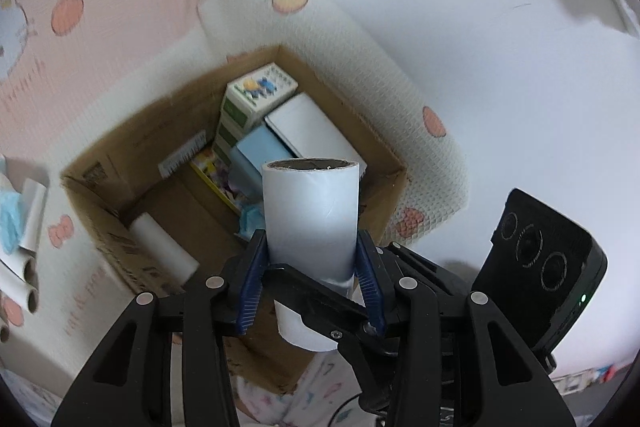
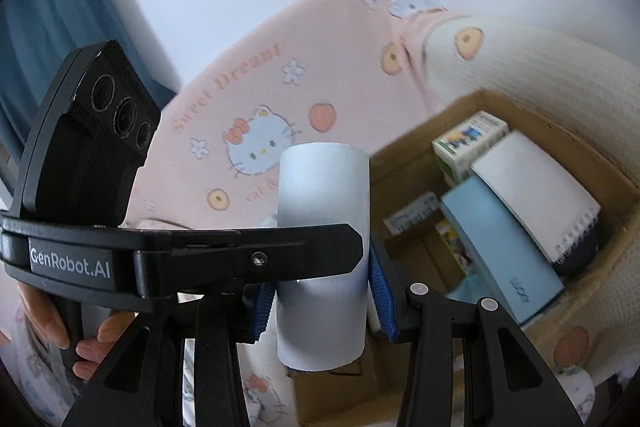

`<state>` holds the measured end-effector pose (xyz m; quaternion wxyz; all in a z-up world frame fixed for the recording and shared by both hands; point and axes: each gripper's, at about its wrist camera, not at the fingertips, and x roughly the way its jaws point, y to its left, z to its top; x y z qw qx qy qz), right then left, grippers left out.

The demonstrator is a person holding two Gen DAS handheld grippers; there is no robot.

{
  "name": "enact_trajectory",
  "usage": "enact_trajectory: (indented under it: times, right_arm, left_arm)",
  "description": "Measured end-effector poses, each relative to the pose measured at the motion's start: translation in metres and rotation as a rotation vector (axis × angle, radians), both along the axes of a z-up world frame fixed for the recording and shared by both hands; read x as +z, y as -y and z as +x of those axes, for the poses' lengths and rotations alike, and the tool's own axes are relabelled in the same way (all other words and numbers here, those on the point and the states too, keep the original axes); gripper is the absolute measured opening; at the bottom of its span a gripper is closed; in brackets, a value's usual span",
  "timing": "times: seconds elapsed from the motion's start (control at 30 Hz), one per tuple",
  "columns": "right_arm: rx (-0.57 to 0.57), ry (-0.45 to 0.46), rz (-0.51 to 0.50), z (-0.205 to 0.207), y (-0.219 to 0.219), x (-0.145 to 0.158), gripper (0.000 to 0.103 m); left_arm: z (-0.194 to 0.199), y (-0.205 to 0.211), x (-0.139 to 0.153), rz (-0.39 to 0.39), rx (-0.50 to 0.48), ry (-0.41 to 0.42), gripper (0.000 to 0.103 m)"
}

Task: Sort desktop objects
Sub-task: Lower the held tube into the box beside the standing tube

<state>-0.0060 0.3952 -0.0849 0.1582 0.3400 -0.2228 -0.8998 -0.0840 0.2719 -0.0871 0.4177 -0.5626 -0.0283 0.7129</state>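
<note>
**Left wrist view.** The left tongs (image 1: 312, 259) are clamped on a white paper roll (image 1: 310, 215), its long axis running away from the camera along the fingers, open cardboard-core end outermost. The roll hangs above the open cardboard box (image 1: 116, 167), which already contains a printed carton (image 1: 256, 93), a white notebook (image 1: 308, 131), a blue box (image 1: 256, 155) and another white roll (image 1: 164, 247). More rolls (image 1: 24, 227) lie outside at the left edge, so sorting appears partly done.

**Right wrist view.** The right tongs (image 2: 324, 299) are clamped on a second white roll (image 2: 324, 211), upright in the frame, long axis along the fingers. It sits just left of the cardboard box (image 2: 616, 259), over the pink patterned bedding (image 2: 256, 115), not yet deposited. The left device (image 2: 96, 131) crosses in front.
</note>
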Motion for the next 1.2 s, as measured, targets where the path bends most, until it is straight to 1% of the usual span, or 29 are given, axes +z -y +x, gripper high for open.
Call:
enact_trajectory:
  times: [0.07, 0.1, 0.13, 0.2, 0.3, 0.4, 0.43, 0.5, 0.6, 0.7, 0.77, 0.8, 0.83, 0.9, 0.93, 1.07, 1.1, 1.2]
  right_arm:
    - [-0.02, 0.019, 0.008, 0.002, -0.007, -0.005, 0.041]
    - [-0.028, 0.027, 0.011, 0.002, -0.011, -0.007, 0.041]
    - [-0.032, 0.035, 0.013, 0.002, -0.014, -0.009, 0.041]
    - [-0.039, 0.037, 0.032, 0.003, -0.019, -0.012, 0.041]
    - [-0.051, 0.043, 0.094, 0.003, -0.021, -0.014, 0.041]
    - [-0.035, 0.072, 0.131, -0.004, -0.024, -0.019, 0.041]
    - [-0.032, 0.09, 0.144, -0.008, -0.024, -0.022, 0.041]
    - [-0.022, 0.133, 0.152, -0.017, -0.027, -0.028, 0.042]
    - [-0.002, 0.22, 0.086, -0.035, -0.034, -0.039, 0.042]
    - [0.023, 0.318, 0.043, -0.058, -0.038, -0.051, 0.042]
    - [0.043, 0.397, -0.017, -0.073, -0.042, -0.06, 0.042]
    - [0.06, 0.422, -0.04, -0.08, -0.042, -0.063, 0.042]
    - [0.087, 0.429, -0.042, -0.086, -0.04, -0.064, 0.042]
    - [0.145, 0.44, -0.006, -0.098, -0.033, -0.067, 0.042]
    - [0.156, 0.459, 0.018, -0.103, -0.03, -0.07, 0.042]
    - [0.232, 0.524, 0.098, -0.121, -0.019, -0.084, 0.041]
    - [0.243, 0.546, 0.109, -0.125, -0.019, -0.088, 0.041]
    - [0.256, 0.597, 0.094, -0.133, -0.023, -0.098, 0.042]
  left_arm:
    - [-0.003, -0.011, -0.009, -0.014, -0.009, 0.026, 0.047]
    - [-0.004, -0.015, -0.012, -0.027, -0.01, 0.025, 0.047]
    - [-0.005, -0.022, -0.016, -0.069, -0.009, 0.01, 0.047]
    - [-0.008, -0.029, -0.02, -0.104, -0.008, -0.008, 0.047]
    - [-0.017, -0.036, -0.033, -0.133, -0.001, 0.03, 0.047]
    - [-0.031, -0.037, -0.048, -0.175, 0.036, 0.065, 0.047]
    - [-0.037, -0.037, -0.054, -0.193, 0.057, 0.082, 0.047]
    - [-0.047, -0.034, -0.064, -0.199, 0.083, 0.134, 0.047]
    - [-0.06, -0.031, -0.077, -0.205, 0.117, 0.207, 0.047]
    - [-0.07, -0.03, -0.085, -0.226, 0.138, 0.23, 0.047]
    - [-0.076, -0.027, -0.091, -0.231, 0.158, 0.262, 0.047]
    - [-0.078, -0.025, -0.093, -0.227, 0.166, 0.277, 0.047]
    - [-0.081, -0.023, -0.096, -0.225, 0.18, 0.302, 0.046]
    - [-0.085, -0.021, -0.101, -0.223, 0.19, 0.33, 0.047]
    - [-0.086, -0.022, -0.104, -0.227, 0.194, 0.339, 0.046]
    - [-0.092, -0.022, -0.115, -0.271, 0.213, 0.33, 0.047]
    - [-0.093, -0.021, -0.119, -0.283, 0.224, 0.337, 0.046]
    - [-0.095, -0.021, -0.127, -0.303, 0.234, 0.349, 0.046]
